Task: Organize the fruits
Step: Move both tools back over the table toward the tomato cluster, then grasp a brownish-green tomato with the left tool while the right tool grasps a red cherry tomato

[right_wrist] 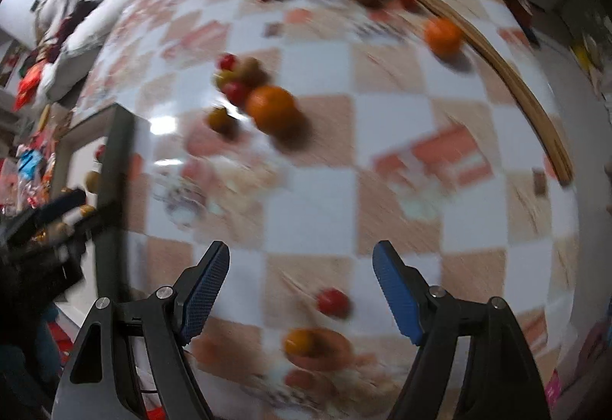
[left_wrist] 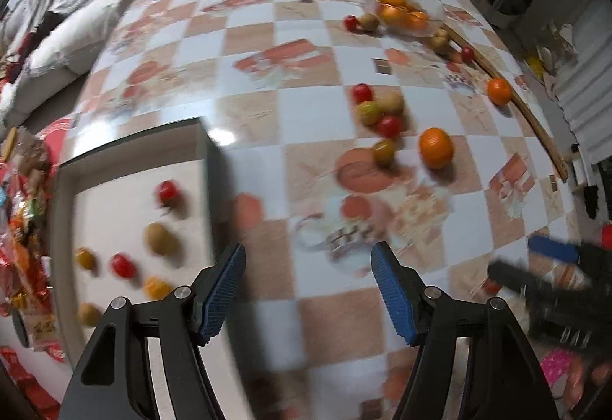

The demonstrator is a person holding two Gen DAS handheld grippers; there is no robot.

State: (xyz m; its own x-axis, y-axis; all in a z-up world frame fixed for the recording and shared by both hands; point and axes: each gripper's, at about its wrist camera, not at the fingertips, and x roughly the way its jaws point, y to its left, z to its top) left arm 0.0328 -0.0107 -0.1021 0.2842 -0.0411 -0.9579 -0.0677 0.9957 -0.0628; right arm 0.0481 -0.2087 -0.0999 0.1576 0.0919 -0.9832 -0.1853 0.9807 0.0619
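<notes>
checkered table lies bare under both wide-open claws, tray edge left.

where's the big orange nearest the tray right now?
On the checkered table, right of the tray: the big orange lies mid-frame in the left wrist view, just right of a small greenish fruit and below the red-and-green cluster. No gripper touches it.

Glossy checked tablecloth; curved wooden strip; ribbed blue pads on jaws
</notes>
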